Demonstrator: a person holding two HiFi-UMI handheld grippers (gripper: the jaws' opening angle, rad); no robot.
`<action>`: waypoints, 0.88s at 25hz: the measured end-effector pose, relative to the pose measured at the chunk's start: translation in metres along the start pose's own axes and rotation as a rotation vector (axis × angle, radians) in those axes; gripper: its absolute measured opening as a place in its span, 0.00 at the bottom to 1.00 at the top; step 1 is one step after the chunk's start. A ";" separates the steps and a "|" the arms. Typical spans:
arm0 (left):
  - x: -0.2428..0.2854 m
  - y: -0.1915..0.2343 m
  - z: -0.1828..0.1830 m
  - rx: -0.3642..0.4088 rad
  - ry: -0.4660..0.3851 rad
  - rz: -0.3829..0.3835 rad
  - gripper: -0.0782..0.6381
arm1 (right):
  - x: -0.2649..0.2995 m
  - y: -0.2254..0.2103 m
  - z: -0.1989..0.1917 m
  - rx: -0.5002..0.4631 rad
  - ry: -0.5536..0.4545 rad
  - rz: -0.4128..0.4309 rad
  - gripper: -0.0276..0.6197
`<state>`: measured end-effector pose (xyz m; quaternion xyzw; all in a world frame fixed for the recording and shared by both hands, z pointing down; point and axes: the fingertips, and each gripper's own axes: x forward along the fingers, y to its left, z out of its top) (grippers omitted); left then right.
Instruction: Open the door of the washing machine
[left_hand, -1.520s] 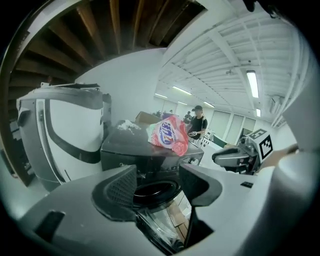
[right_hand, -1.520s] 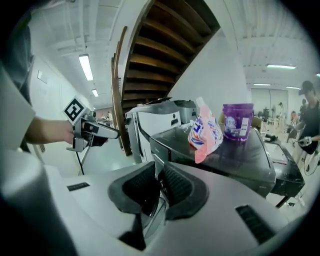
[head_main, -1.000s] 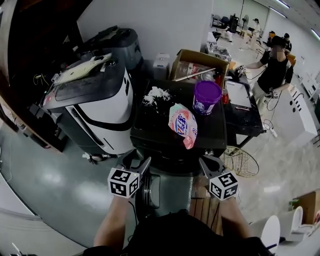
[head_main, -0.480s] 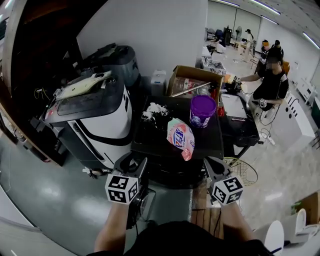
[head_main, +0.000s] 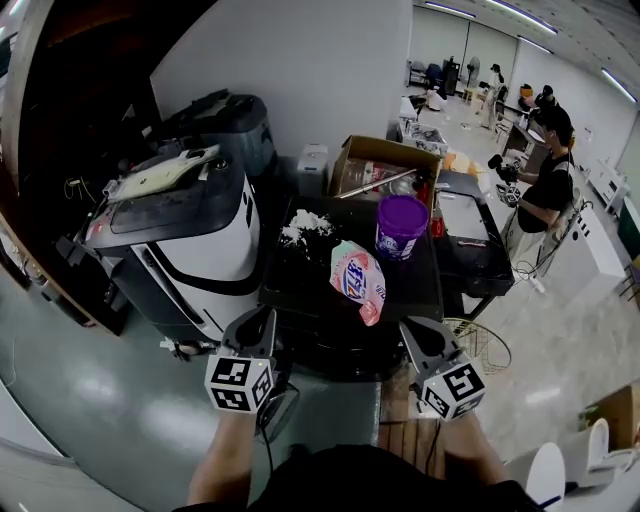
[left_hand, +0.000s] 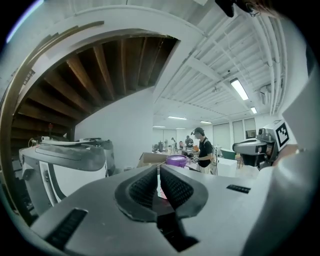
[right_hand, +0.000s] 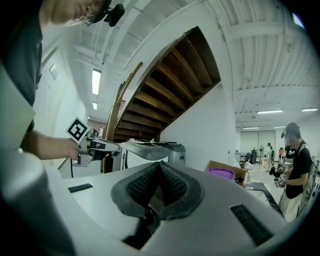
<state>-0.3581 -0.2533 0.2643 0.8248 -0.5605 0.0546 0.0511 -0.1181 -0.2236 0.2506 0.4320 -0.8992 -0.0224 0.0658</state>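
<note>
Since both tongs are pressed together with nothing between them, no handle can be gripped as things stand. The jaws of the left gripper (left_hand: 159, 169) have just been closing on empty air, and the pads of the right gripper (right_hand: 159, 167) are likewise met.

The washing machine (head_main: 300, 282), a black box just ahead of both grippers, is seen mostly from above. Its door, on the front face, is largely hidden beneath the top edge, so the handle side cannot be told.

3 risks are judged likely:
- The handle may be missed or struck by shut tips if a reach is made unseen.
- The detergent bag (head_main: 357, 280), lying near the front edge, may be dragged off if a gripper is passed too high.
- The purple tub (head_main: 401, 226) may be shaken if the door is jerked.
</note>
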 end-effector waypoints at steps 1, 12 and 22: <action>0.000 0.000 -0.001 0.000 0.000 -0.003 0.15 | 0.001 0.002 -0.002 0.000 0.007 0.006 0.07; 0.002 0.001 -0.005 -0.003 0.009 -0.002 0.14 | -0.001 -0.006 -0.009 0.063 0.011 0.005 0.07; 0.000 0.005 -0.016 -0.022 0.035 0.008 0.14 | -0.003 -0.002 -0.013 0.067 0.027 0.018 0.07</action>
